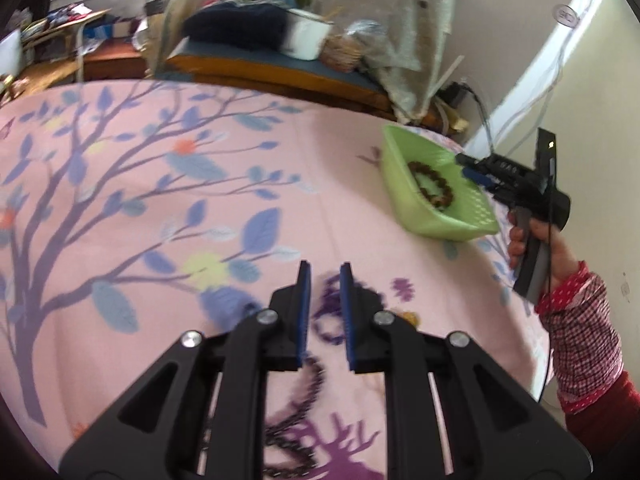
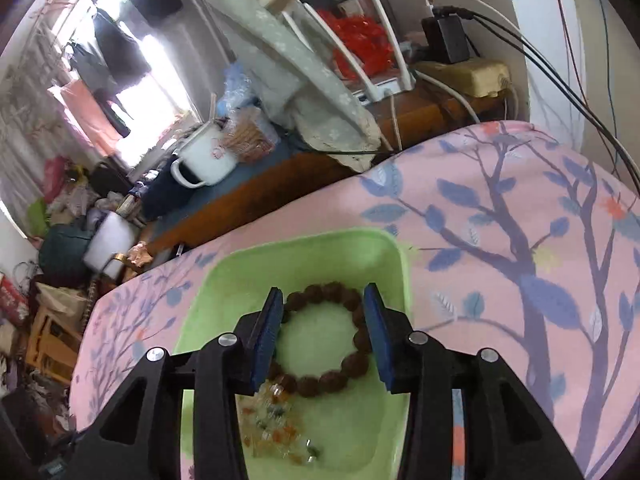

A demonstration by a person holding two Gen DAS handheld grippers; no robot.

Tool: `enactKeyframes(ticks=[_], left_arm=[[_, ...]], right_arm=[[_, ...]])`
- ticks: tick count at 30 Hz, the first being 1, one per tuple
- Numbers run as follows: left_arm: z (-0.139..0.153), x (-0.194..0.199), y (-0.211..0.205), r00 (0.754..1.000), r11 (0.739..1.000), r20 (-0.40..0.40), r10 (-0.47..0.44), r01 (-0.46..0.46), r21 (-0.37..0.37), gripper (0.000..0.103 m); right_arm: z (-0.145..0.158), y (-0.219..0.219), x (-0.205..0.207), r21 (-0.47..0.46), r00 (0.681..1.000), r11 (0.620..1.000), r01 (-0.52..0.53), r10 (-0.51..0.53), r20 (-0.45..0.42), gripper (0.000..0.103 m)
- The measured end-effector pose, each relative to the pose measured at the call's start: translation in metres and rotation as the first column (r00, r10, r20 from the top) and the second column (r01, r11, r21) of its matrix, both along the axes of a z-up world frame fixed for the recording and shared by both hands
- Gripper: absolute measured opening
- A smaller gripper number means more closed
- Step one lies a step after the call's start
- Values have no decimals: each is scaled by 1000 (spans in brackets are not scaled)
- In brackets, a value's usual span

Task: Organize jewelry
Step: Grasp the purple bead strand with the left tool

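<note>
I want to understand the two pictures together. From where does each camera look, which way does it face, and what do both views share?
Left wrist: sits on the left gripper, faces forward over the pink bedspread and a dark chain; shows its open fingers, also the right hand.
Right wrist: sits on the right gripper, looks down into the green tray at the brown bead bracelet; shows open fingers.
Shared: tray, bracelet, bedspread, white mug.

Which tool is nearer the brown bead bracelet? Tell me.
Right. The right tool hangs open directly over the brown bead bracelet in the green tray; the left tool is well away, over the sheet.
</note>
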State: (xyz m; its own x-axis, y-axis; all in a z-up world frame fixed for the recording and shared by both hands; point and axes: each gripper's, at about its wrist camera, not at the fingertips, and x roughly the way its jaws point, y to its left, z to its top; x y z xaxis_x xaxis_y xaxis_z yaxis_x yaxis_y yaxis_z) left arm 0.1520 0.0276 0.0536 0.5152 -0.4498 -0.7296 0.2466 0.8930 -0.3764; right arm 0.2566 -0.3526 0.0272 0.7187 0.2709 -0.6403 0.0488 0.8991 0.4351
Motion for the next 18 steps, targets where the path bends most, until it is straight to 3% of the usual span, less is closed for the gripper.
enactKeyframes(ticks=[2,4,8,12,14,16,18], left_arm=[[-5,-4,6,1000,1000,-11,9,-9,11,13],[-11,-5,5,1000,1000,-28,-3,4,26,13],[-20,-6,-10,996,996,-50,-77,79,31,14],[-27,-6,-23,992,993,-65,-106,109,43,14],[-30,-4,-26,991,993,-77,-108,112,47,14],[-32,-4,-28,990,992,-83,-113,118,49,14],[-36,-2,-34,987,990,-95,-126,132,56,14]], right_arm=[[8,-6,-1,-64,996,995,71,-67,58,15],[6,-21,-4,-30,990,992,123,-121,68,15],[-12,-24,0,66,998,996,62,-61,-15,17],[-7,-10,8,84,999,996,30,-28,-21,19],[0,2,12,50,1000,999,1,0,-23,19],[19,14,0,-52,995,998,47,-42,91,19],[40,31,-24,-117,977,993,30,-5,211,19]])
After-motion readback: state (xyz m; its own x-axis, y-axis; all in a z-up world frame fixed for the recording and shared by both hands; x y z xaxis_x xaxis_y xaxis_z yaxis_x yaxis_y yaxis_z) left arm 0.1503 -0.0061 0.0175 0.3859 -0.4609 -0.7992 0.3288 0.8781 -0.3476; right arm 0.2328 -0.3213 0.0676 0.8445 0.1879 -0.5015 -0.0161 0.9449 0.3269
